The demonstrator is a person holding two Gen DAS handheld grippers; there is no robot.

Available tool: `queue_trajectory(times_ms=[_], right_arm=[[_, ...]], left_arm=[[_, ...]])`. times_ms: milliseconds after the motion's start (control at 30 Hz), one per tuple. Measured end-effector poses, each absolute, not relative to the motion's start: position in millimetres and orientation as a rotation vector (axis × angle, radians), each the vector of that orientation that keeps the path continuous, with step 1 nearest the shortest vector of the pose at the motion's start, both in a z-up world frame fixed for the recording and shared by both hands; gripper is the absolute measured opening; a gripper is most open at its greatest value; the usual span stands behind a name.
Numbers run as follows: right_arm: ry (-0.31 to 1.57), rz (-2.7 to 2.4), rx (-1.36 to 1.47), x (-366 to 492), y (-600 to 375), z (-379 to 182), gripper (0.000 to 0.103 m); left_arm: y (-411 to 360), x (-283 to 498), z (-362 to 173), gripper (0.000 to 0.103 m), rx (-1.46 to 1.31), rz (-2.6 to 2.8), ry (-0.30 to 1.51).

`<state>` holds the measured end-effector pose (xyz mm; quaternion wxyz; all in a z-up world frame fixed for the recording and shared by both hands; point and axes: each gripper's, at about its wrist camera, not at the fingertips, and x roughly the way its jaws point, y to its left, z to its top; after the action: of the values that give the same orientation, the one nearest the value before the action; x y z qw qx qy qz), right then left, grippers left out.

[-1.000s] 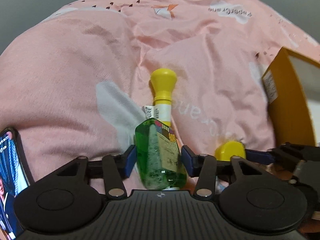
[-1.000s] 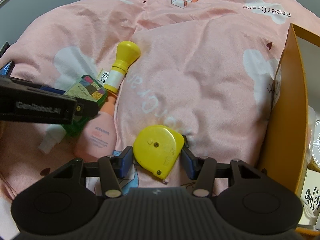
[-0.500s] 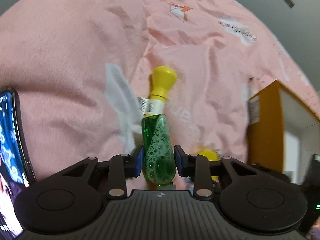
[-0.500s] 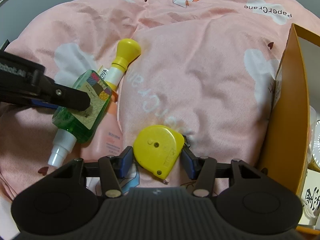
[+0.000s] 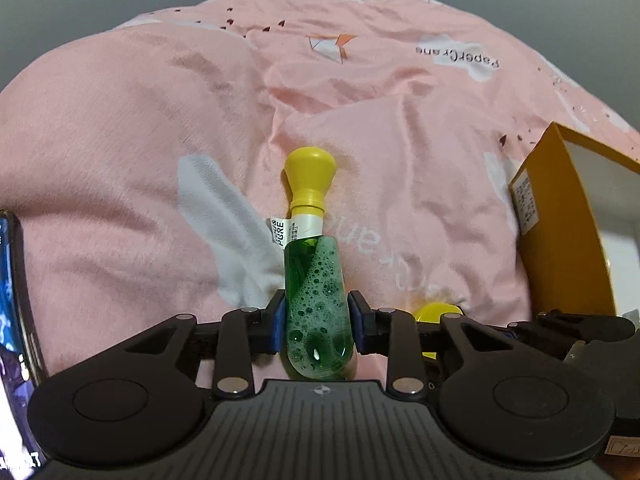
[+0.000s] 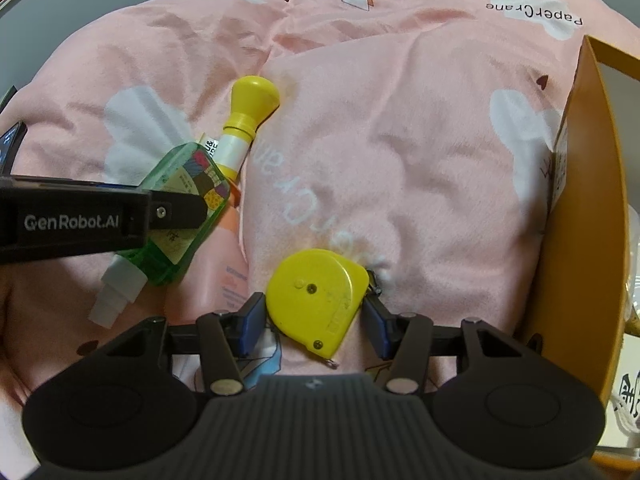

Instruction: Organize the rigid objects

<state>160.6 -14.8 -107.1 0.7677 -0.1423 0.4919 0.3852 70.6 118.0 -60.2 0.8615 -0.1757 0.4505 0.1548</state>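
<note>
- Bed with a rumpled pink quilt (image 5: 120, 160); grey wall behind, phone (image 5: 12, 300) at the left edge.
- Left tongs (image 5: 316, 328) have just been closing and now pinch the green bottle (image 5: 316, 304) across its narrow sides, probably to lift it clear.
- Right tongs (image 6: 316, 316) grip the yellow tape measure (image 6: 316, 300), low over the quilt.
- Yellow-capped tube (image 6: 244, 124) and pink bottle (image 6: 232, 276) lie loose.
- Orange box (image 6: 576, 216) stands open at right, likely the drop-off; contents barely visible.
</note>
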Motion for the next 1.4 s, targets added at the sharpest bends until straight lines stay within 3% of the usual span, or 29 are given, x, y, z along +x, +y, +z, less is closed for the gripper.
queue_trajectory(times_ms=[867, 1400], right_arm=[[0.837, 0.843, -0.279, 145.6, -54.2, -19.1, 0.052], [0.784, 0.645, -0.263, 191.9, -144.0, 39.4, 0.052]], left_arm=[[86.7, 62.6, 7.2, 0.033, -0.399, 0.161, 0.748], [29.2, 131.4, 37.2, 0.033, -0.462, -0.196, 0.734]])
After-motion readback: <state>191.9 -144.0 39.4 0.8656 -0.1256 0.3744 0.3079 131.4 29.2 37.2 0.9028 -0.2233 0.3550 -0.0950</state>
